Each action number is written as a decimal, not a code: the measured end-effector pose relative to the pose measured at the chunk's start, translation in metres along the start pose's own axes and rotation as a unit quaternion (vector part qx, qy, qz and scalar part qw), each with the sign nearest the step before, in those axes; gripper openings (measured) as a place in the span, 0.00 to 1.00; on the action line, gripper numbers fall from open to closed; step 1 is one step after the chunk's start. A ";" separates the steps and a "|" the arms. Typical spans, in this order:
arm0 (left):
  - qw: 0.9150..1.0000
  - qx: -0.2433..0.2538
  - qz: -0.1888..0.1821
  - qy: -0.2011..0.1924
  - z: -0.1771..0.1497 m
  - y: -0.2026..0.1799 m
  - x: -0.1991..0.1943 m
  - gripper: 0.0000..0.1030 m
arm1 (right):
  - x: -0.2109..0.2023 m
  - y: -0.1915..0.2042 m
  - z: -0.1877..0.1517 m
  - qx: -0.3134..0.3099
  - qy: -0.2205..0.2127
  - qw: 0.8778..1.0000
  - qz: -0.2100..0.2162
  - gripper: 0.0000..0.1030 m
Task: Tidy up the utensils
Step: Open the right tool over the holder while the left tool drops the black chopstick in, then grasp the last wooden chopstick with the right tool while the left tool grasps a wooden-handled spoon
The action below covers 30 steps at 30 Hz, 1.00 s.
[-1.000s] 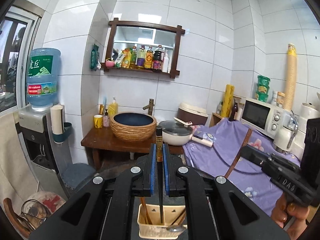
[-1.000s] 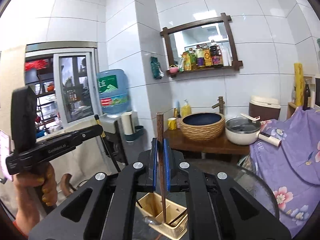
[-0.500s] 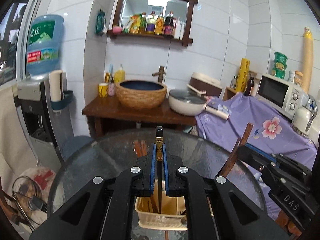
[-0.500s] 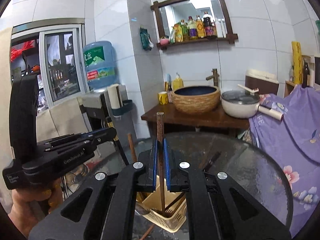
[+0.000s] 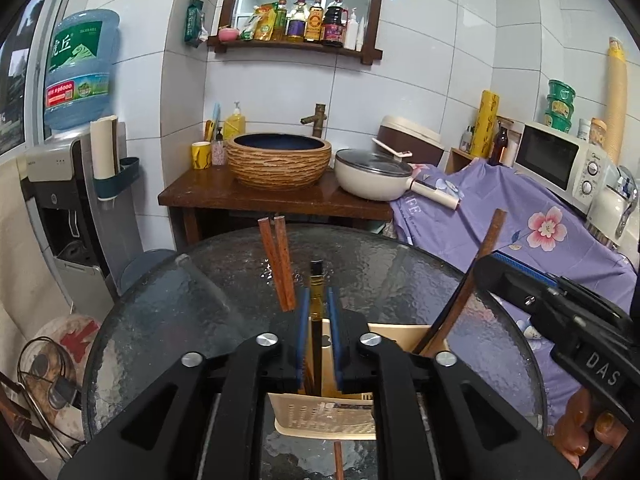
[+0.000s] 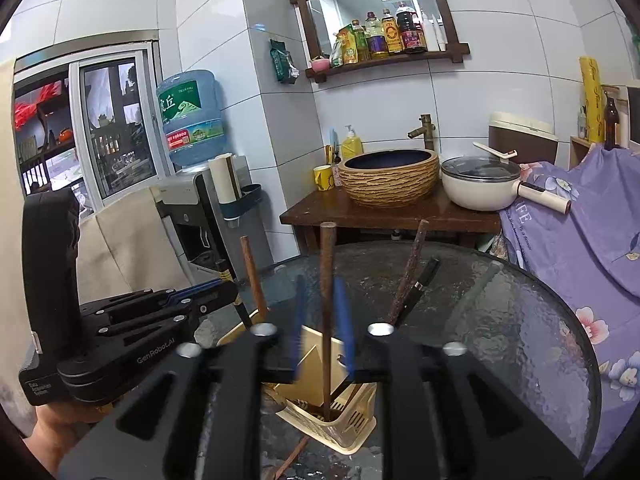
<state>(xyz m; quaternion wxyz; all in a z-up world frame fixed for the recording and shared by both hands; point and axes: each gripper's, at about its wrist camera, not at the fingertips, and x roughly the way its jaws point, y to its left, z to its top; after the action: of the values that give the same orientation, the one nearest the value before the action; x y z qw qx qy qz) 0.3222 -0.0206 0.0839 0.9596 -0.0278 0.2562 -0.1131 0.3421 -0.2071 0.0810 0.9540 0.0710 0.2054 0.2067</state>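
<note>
White-tiled kitchen; round textured glass table (image 5: 192,320). Slotted cream plastic caddy (image 5: 324,420) sits below both tongs. Left tongs (image 5: 319,312): blue pads parted beside a black, gold-banded chopstick (image 5: 316,320), contact unclear. Right tongs (image 6: 324,320): spread wide, brown wooden chopstick (image 6: 327,300) standing free between, foot in caddy.

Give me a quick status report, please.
Left claw open around black gold-banded chopstick. Right claw open, brown wooden chopstick standing in beige slotted plastic basket. Nothing blocking.
</note>
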 end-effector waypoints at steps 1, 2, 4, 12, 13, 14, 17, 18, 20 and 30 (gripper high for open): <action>1.000 0.005 0.001 -0.008 -0.001 -0.001 -0.006 0.22 | -0.004 -0.001 0.000 0.004 -0.009 1.000 -0.003 0.62; 1.000 0.007 0.001 -0.013 -0.002 -0.002 -0.010 0.32 | -0.011 -0.002 -0.001 0.007 -0.024 1.000 -0.008 0.66; 1.000 0.008 0.001 -0.027 -0.008 -0.002 -0.023 0.50 | -0.020 -0.001 -0.002 0.002 -0.032 0.999 -0.014 0.66; 0.999 -0.031 -0.008 0.008 -0.065 0.022 -0.051 0.70 | -0.068 0.006 -0.034 -0.010 -0.037 0.998 -0.041 0.72; 0.999 -0.033 -0.010 0.027 -0.078 0.025 -0.049 0.70 | -0.070 0.006 -0.042 -0.011 -0.030 0.999 -0.042 0.72; 0.999 -0.030 -0.011 0.039 -0.087 0.024 -0.048 0.70 | -0.071 0.007 -0.053 -0.014 -0.015 0.999 -0.041 0.72; 0.996 -0.017 -0.018 0.082 -0.116 0.022 -0.040 0.68 | -0.067 0.009 -0.081 -0.027 0.026 0.998 -0.048 0.72; 0.995 -0.018 -0.022 0.098 -0.127 0.022 -0.037 0.67 | -0.065 0.009 -0.088 -0.030 0.034 0.998 -0.054 0.72; 0.991 -0.027 -0.033 0.126 -0.145 0.024 -0.028 0.64 | -0.059 0.009 -0.109 -0.034 0.059 0.996 -0.064 0.72; 0.973 -0.075 -0.072 0.204 -0.192 0.016 0.004 0.55 | -0.045 -0.011 -0.162 0.028 0.112 0.991 -0.060 0.72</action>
<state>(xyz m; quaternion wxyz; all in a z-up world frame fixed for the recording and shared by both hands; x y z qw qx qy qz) 0.2332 -0.0052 -0.0869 0.8715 -0.0939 0.4520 -0.1655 0.2409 -0.2284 -0.0515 0.9331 0.0616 0.3210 0.1499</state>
